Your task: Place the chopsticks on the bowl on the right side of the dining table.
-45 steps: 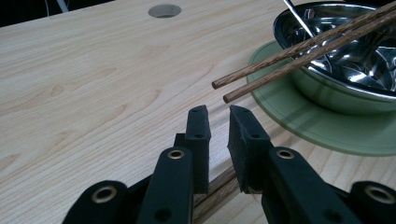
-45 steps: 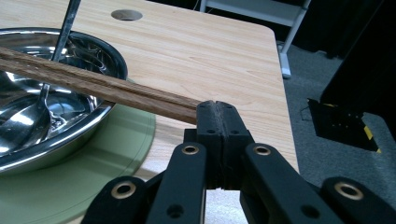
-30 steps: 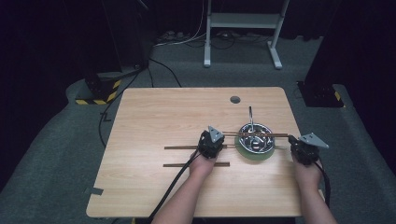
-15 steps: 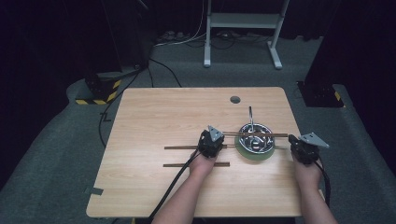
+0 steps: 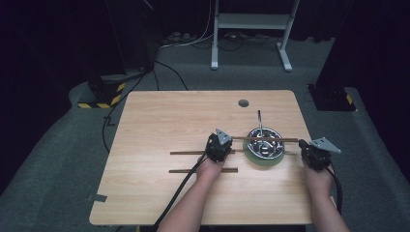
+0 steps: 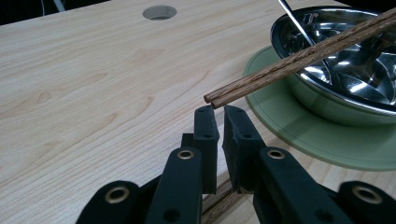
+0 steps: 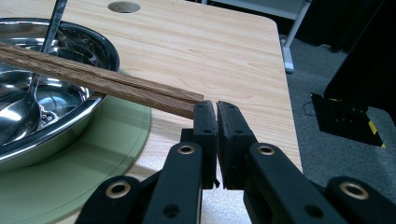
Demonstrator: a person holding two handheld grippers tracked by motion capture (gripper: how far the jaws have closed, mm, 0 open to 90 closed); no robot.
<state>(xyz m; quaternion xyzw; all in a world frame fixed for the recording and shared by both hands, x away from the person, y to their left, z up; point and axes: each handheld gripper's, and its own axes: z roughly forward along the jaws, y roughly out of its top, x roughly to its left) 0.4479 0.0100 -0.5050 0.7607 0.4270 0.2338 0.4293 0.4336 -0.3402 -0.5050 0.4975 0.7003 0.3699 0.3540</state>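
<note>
The left gripper [image 6: 216,111] has its fingers [image 6: 206,135] drawn nearly together, a thin gap between them, with nothing held; the near tips of the chopstick pair [image 6: 299,58] sit just beyond and above the fingertips, apart from them as far as can be judged. The right gripper [image 7: 216,108] has its fingers [image 7: 232,135] pressed closed and empty; the pair's other end lies just beside them, and contact cannot be confirmed. The pair rests across the rim of the steel bowl [image 5: 263,141], overhanging both sides, the bowl standing on a green mat [image 5: 255,158] with a spoon [image 5: 260,126] inside. Two further chopsticks [image 5: 193,152] lie flat on the tabletop [image 5: 159,121] left of the bowl, beneath the left hand [image 5: 210,169]. Assessed risks: the pair is supported by the rim alone, so a nudge from either set of fingers could roll it off or tip one end down. A push along its length could shift the bowl on the mat or disturb the spoon.
</note>
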